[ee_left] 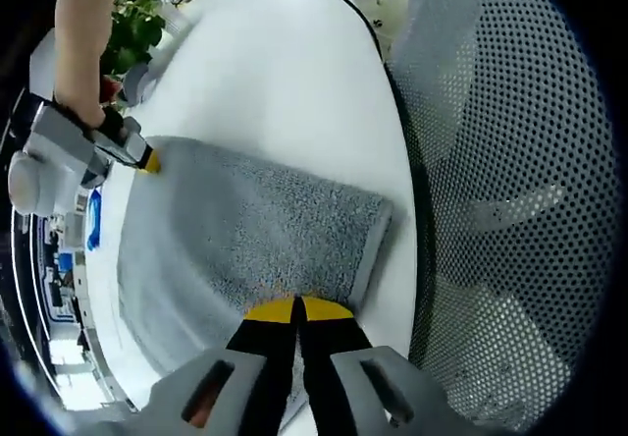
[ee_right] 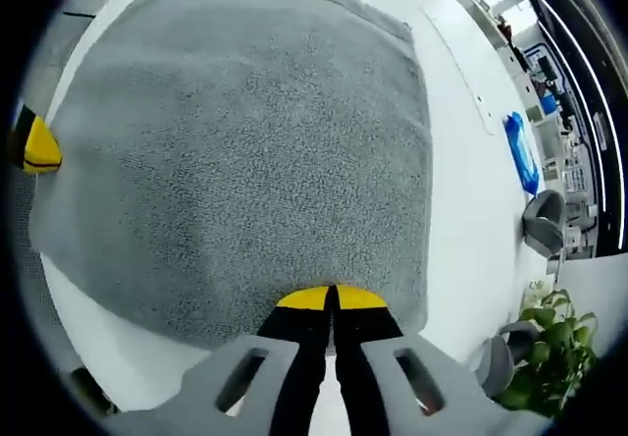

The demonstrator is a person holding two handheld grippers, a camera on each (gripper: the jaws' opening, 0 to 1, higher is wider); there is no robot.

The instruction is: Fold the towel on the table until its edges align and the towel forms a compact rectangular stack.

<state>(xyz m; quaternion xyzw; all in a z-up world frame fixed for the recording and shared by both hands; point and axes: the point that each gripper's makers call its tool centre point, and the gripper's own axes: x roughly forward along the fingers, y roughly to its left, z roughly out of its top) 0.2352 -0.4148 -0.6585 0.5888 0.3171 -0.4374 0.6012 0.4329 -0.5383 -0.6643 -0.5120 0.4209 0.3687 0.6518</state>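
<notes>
my left gripper (ee_left: 295, 308) has its yellow-tipped fingers pressed together on the near edge of the towel (ee_left: 245, 230), pinching the cloth. my right gripper (ee_right: 332, 299) does the same, fingers shut on the towel's (ee_right: 245, 151) hem in its own view. in the left gripper view the right gripper (ee_left: 137, 156) sits at the far corner of the same edge, a hand behind it; in the right gripper view the left gripper's yellow tip (ee_right: 37, 146) shows at the cloth's left rim.

the grey towel lies flat on the white surface (ee_left: 285, 82), seemingly one layer, near the surface's edge. a mesh chair back (ee_left: 510, 161) stands beside it, and a plant (ee_right: 549, 343) and a blue object (ee_right: 520, 151) sit well off to the side.

i judge this as the start of a fold: both corners gripped, nothing lifted yet. next i need to raise both corners evenly and carry them across to the opposite edge, keeping the hem taut so the corners meet.
</notes>
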